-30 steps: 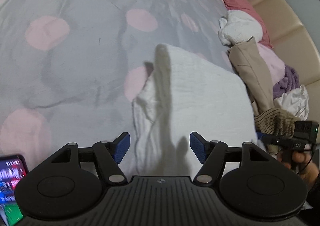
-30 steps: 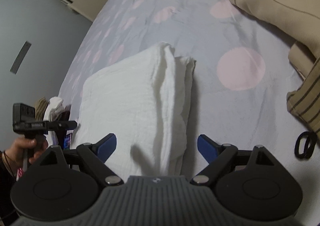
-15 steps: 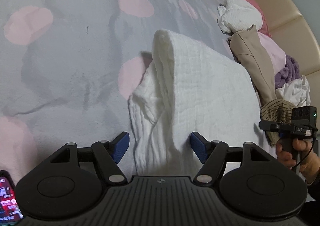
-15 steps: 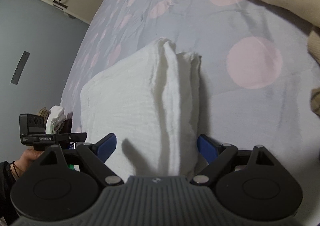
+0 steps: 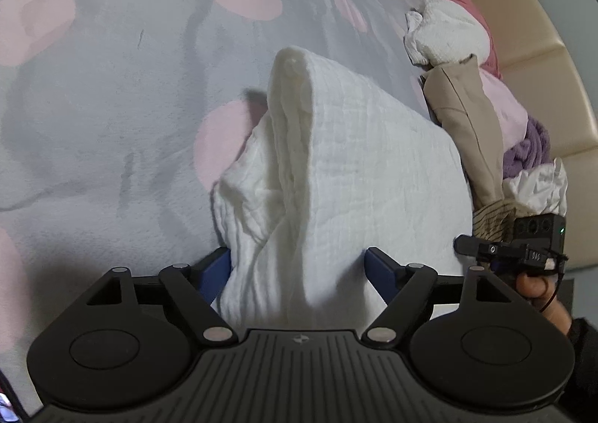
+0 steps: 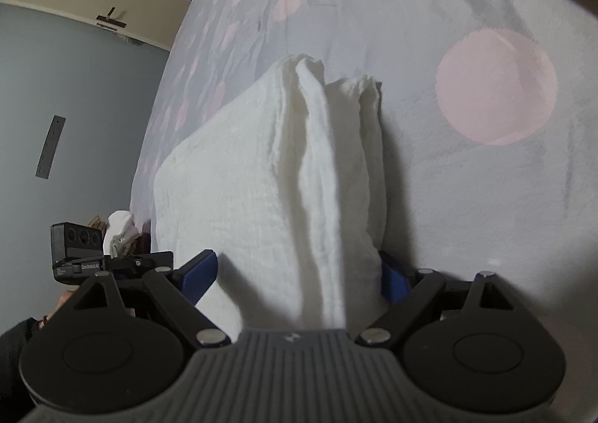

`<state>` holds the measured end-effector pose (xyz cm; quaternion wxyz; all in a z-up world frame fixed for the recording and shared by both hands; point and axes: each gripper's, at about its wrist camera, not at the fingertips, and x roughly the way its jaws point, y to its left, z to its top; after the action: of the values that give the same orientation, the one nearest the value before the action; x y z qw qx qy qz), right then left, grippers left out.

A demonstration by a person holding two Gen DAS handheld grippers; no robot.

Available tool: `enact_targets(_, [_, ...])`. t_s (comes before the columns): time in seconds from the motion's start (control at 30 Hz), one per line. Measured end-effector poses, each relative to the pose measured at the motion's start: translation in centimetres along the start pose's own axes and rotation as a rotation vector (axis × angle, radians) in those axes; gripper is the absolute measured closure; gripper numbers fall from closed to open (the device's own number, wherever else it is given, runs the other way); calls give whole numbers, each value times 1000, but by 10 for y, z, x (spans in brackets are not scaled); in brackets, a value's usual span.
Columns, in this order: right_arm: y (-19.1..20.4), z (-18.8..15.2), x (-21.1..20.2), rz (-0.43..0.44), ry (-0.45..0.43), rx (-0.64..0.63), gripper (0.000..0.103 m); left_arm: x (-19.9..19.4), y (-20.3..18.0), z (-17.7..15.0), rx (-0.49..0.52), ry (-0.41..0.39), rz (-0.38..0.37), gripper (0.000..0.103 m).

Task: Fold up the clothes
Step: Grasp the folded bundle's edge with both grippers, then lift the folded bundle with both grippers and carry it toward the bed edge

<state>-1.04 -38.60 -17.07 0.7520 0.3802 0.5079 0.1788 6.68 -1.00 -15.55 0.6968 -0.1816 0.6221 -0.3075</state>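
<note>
White cloth: we see a folded white garment [image 5: 347, 168] of crinkled fabric lying on the bed, its layered edges bunched into upright ridges that run away from both cameras.

Bed cover: we see a grey sheet with large pink dots [image 5: 112, 94] under the garment; in the right wrist view one big pink dot [image 6: 497, 86] lies to the right of the cloth, apart from it.

Left gripper: we find our left gripper [image 5: 299, 269] spread wide, with the near edge of the white garment between its blue fingertips [image 5: 216, 267]. The fabric reaches both pads or nearly so, but the jaws are not pressed together on it.

Right gripper: we find our right gripper [image 6: 295, 273] also wide, straddling the opposite end of the same garment. Its left blue pad [image 6: 198, 273] shows clearly; the right pad is half hidden behind the fabric.

Hands: in the left wrist view we see a hand [image 5: 538, 292] holding the other gripper's handle at the right edge. In the right wrist view the other tool's camera block [image 6: 76, 239] shows at the left.

Clothes pile: beside the padded beige headboard [image 5: 523, 11] we see a heap of unfolded clothes [image 5: 486, 105], white, beige, pink and purple, just right of the garment.

Wall: we see a grey wall [image 6: 74, 105] beyond the bed.
</note>
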Motion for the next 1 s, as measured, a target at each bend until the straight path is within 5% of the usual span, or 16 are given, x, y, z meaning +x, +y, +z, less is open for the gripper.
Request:
enact_targets(0.13, [-3, 4, 5, 29, 4, 27, 12, 3, 6, 4, -50, 8, -35, 26])
enact_targets(0.37, [0, 6, 9, 37, 25, 10, 12, 11, 0, 6, -37, 15, -51, 9])
enact_targets(0.43, [3, 6, 10, 37, 35, -4, 21, 12, -7, 6, -14, 15, -48, 9])
enact_targets(0.5, [5, 7, 9, 32, 45, -17, 45, 13, -15, 6, 17, 23, -54, 19])
enact_targets(0.53, [5, 7, 9, 36, 47, -23, 55, 13, -19, 5, 33, 28, -59, 40])
enact_targets(0.57, [6, 7, 7, 40, 48, -32, 59, 14, -22, 5, 37, 38, -60, 60])
enact_targets(0.67, [11, 7, 3, 59, 55, -56, 66, 13, -24, 5, 14, 51, -70, 74])
enact_targets(1.0, [33, 12, -23, 130, 14, -129, 73, -15, -34, 6, 49, 0, -125, 82])
